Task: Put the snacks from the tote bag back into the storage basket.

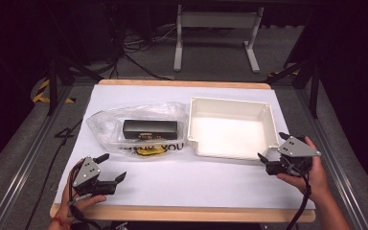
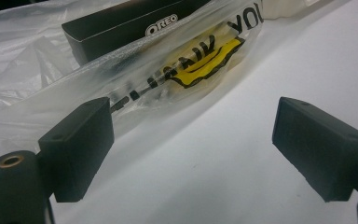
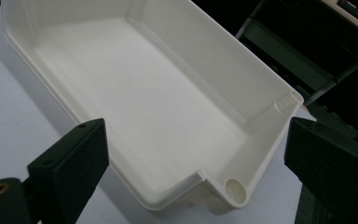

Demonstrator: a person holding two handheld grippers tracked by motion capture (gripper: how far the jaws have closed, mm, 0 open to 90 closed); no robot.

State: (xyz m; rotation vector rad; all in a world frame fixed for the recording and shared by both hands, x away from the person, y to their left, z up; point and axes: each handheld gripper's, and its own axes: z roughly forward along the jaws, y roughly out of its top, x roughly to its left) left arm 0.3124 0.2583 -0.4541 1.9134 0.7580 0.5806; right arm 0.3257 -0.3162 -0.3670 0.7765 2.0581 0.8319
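Note:
A black Oreo box [image 1: 150, 128] [image 2: 121, 25] lies inside a clear plastic bag [image 1: 134, 124] [image 2: 37, 70] printed with black letters and a yellow smile. Right of the bag stands an empty white plastic tray [image 1: 268, 127] [image 3: 177, 60]. My left gripper [image 1: 111, 168] [image 2: 193, 149] is open at the near left of the table, a little short of the bag's front edge, with nothing between its jaws. My right gripper [image 1: 274, 146] [image 3: 196, 168] is open at the tray's near right corner, and its jaws stand on either side of that corner without touching it.
White paper [image 1: 182, 177] covers the wooden table [image 1: 182, 214], with bare paper between the two hands. Beyond the far edge the floor holds cables [image 1: 134, 52] and a white table frame [image 1: 215, 33]. Metal rails [image 1: 24, 158] run along both sides.

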